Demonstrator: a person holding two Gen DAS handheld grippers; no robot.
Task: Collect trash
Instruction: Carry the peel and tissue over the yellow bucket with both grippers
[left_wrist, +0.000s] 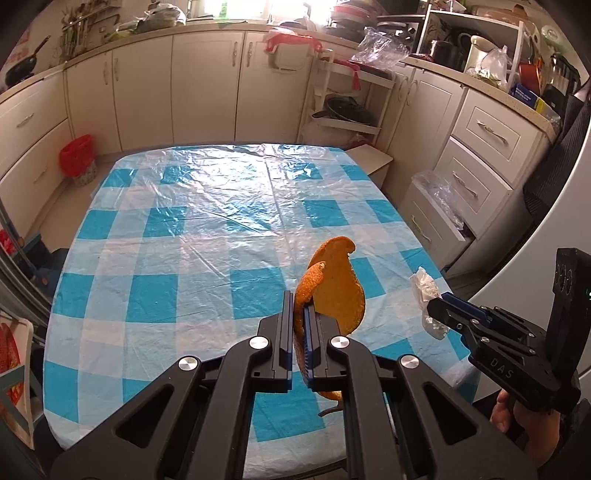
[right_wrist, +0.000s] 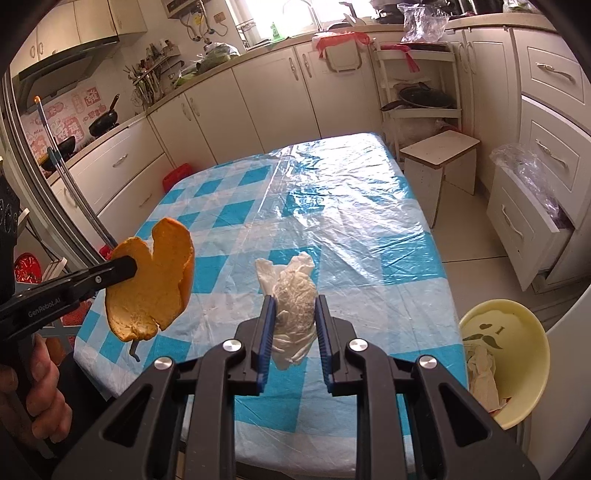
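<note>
My left gripper (left_wrist: 299, 306) is shut on an orange peel (left_wrist: 338, 284) and holds it above the blue checked table (left_wrist: 207, 236). The peel also shows in the right wrist view (right_wrist: 151, 288), at the left, pinched in the left gripper (right_wrist: 135, 267). My right gripper (right_wrist: 294, 302) is shut on a crumpled white tissue (right_wrist: 293, 295) above the table's near end (right_wrist: 362, 258). In the left wrist view the right gripper (left_wrist: 439, 301) holds that tissue (left_wrist: 424, 290) at the table's right edge. A yellow trash bin (right_wrist: 517, 332) with paper scraps inside stands on the floor right of the table.
A white stool (right_wrist: 439, 155) stands by the far right corner of the table. An open drawer lined with plastic (right_wrist: 532, 206) juts out at right. A red-bagged bin (left_wrist: 77, 157) stands on the floor at far left. Cabinets ring the room.
</note>
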